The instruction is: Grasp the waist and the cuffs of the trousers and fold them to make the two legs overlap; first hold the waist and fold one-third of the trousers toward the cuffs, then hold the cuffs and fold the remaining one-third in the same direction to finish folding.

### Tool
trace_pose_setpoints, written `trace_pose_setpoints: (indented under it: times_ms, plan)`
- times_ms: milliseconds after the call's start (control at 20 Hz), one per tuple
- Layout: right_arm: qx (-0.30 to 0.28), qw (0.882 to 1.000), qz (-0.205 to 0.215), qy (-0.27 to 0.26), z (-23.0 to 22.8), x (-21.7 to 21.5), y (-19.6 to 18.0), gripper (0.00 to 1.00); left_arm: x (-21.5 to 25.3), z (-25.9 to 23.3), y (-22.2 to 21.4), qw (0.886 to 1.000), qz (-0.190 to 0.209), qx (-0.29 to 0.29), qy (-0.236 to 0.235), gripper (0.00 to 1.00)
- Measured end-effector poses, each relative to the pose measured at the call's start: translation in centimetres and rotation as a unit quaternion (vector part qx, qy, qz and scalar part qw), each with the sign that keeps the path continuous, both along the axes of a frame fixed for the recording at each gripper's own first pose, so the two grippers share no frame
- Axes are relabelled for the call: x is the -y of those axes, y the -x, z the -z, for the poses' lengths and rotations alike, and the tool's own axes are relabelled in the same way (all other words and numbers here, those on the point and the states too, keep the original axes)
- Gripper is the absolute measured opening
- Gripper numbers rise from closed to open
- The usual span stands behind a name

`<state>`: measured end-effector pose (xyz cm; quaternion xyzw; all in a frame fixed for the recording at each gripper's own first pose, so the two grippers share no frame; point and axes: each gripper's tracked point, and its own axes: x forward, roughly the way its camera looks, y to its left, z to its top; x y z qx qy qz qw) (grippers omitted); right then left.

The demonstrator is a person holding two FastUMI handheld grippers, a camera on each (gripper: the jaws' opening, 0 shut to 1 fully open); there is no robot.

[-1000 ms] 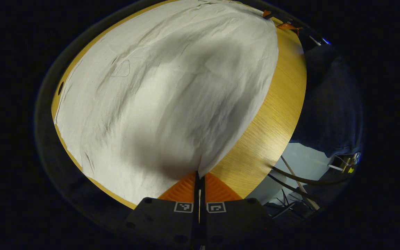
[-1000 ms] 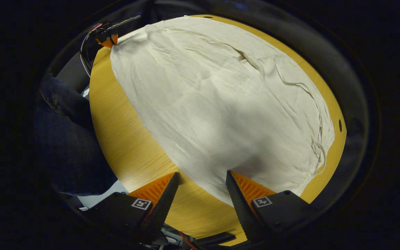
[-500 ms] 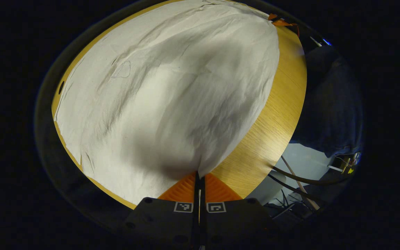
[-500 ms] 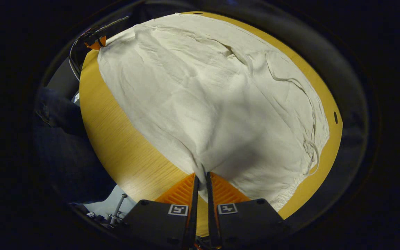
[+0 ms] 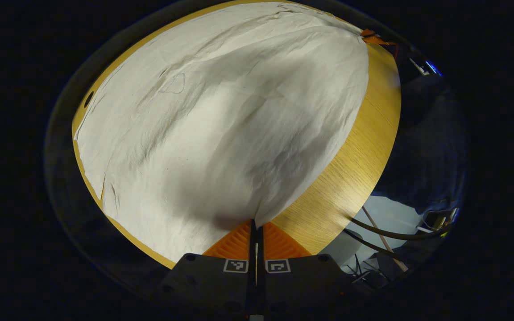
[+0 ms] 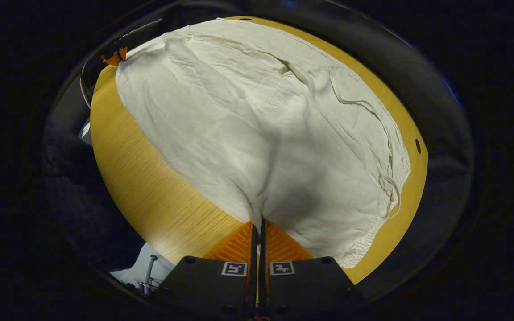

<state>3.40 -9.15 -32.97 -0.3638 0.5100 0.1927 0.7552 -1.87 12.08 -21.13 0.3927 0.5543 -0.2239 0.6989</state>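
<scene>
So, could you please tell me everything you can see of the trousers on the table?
The trousers are off-white, of a thin, creased woven cloth, spread flat over most of the round wooden table. A gathered elastic waist with a loose drawstring lies at the right in the right gripper view. The right gripper is closed on the near edge by the waist; the left gripper pinches the near edge at the other end.

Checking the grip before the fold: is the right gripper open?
No, the right gripper has its fingers closed on the edge of the trousers.
</scene>
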Motion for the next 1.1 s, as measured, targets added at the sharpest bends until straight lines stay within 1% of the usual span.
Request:
trace_pose_setpoints:
  times_ms: [50,150,200,300,400,550,700,800,850,900,950,1000,1050,1100]
  plan:
    - [0.008,1.000,0.010,-0.004,0.0,0.0,0.0,0.02,0.0,-0.2,-0.2,1.000,-0.009,0.014,0.002,0.00]
    - [0.021,0.999,0.031,-0.015,-0.6,0.0,0.1,0.04,0.1,-0.8,-1.4,0.998,-0.023,0.059,0.003,0.00]
    - [0.027,0.998,0.046,-0.026,-1.1,-0.3,-0.1,0.04,0.2,-1.6,-2.1,0.996,-0.039,0.085,0.008,0.00]
    - [0.048,0.993,0.089,-0.057,-2.6,-0.7,-0.9,0.04,0.7,-3.8,-4.0,0.985,-0.081,0.148,0.033,0.00]
    - [0.085,0.983,0.130,-0.095,-5.0,-1.5,-2.4,0.04,1.3,-6.8,-6.7,0.966,-0.122,0.219,0.063,0.00]
    - [0.147,0.962,0.175,-0.147,-9.1,-2.6,-5.8,0.04,2.5,-11.8,-11.7,0.928,-0.172,0.315,0.104,0.00]
    - [0.208,0.941,0.194,-0.181,-13.1,-3.8,-10.2,0.04,4.0,-17.4,-17.9,0.889,-0.190,0.400,0.116,0.00]
    - [0.243,0.927,0.207,-0.198,-15.4,-4.0,-13.2,0.04,4.9,-20.8,-22.6,0.868,-0.203,0.436,0.125,0.00]
    - [0.256,0.921,0.212,-0.204,-16.3,-4.4,-14.6,0.04,5.4,-22.4,-25.1,0.859,-0.209,0.449,0.128,0.00]
    - [0.267,0.916,0.216,-0.210,-17.2,-4.7,-16.0,0.04,3.5,-25.3,-24.7,0.852,-0.214,0.459,0.132,0.00]
    - [0.274,0.912,0.215,-0.216,-18.1,-5.0,-17.6,0.04,3.8,-25.0,-25.4,0.847,-0.213,0.470,0.130,0.00]
    - [0.279,0.910,0.213,-0.219,-18.6,-5.2,-19.3,0.04,4.1,-24.9,-29.0,0.842,-0.213,0.478,0.129,0.00]
    - [0.282,0.910,0.212,-0.220,-18.5,-5.3,-20.3,0.04,4.3,-26.4,-30.6,0.839,-0.213,0.484,0.127,0.00]
    - [0.282,0.909,0.211,-0.222,-18.4,-5.4,-21.7,0.04,4.6,-26.9,-31.5,0.836,-0.214,0.489,0.127,0.00]
